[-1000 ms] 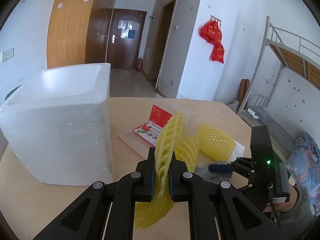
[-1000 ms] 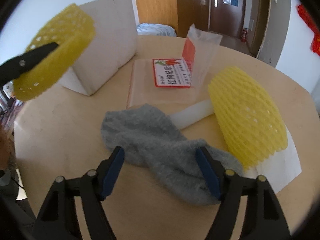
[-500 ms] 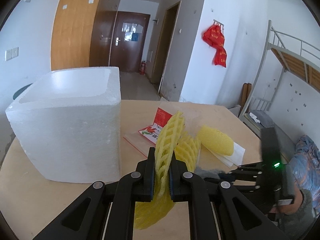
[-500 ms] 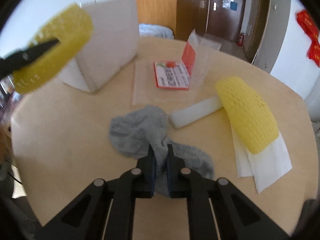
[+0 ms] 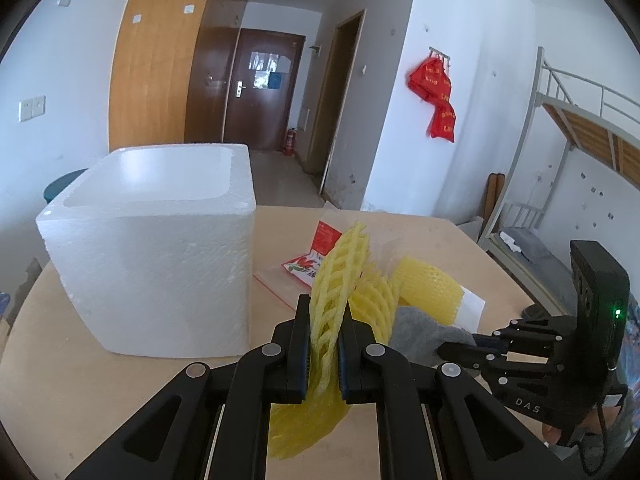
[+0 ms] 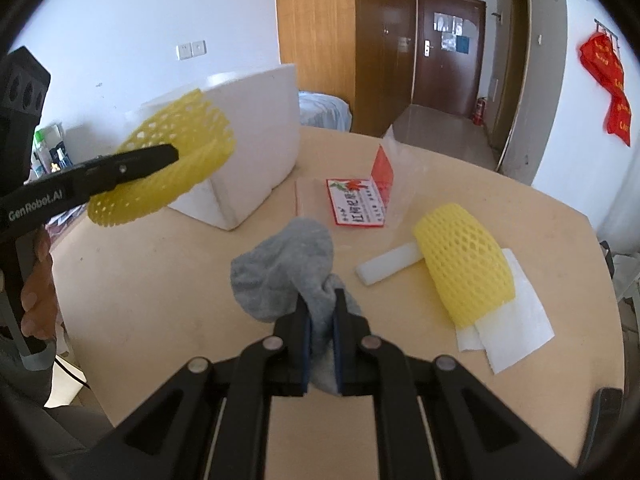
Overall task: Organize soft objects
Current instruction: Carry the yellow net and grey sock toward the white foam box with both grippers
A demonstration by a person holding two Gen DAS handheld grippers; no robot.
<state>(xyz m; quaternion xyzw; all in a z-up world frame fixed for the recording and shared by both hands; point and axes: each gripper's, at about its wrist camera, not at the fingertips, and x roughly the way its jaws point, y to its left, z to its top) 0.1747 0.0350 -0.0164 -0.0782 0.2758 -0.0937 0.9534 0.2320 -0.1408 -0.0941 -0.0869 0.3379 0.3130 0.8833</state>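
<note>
Both grippers loaded, worktop (image 6: 168,280) below. L gripper (image 5: 324,344): fingers clamped on a yellow foam net (image 5: 340,276), held edge-on, long axis running up and away from the fingers. R gripper (image 6: 320,328): its jaws have just been closing and are now pinched tight on the grey sock (image 6: 288,268), which bunches up and to the left of the fingers, the rest drooping below them, clear of the worktop as far as I can tell.

Key relation: the white foam box (image 5: 160,248), open top up, sits far-left on the worktop. In the L view it's just left of the net, rim roughly level with the net's top, so the L hand is nearer and prob. only needs a rise and a short swing left to drop in. In the R view the box (image 6: 248,128) is far-left past the L gripper (image 6: 132,168) and its net (image 6: 176,148), so the sock has further to go and the L arm lies in its path.

Still on the worktop: second net (image 6: 468,264) at right, lying over white paper (image 6: 516,328); white foam stick (image 6: 388,264) touching its near-left end; clear bag with red card (image 6: 360,204) mid-far.

Writing: "GenRobot.AI" on L gripper's side (R view); "DAS" on R gripper body (image 5: 528,404) (L view). Card has Chinese print, too small to read. Red hangings (image 5: 436,96) on the wall carry gold characters, unreadable.
</note>
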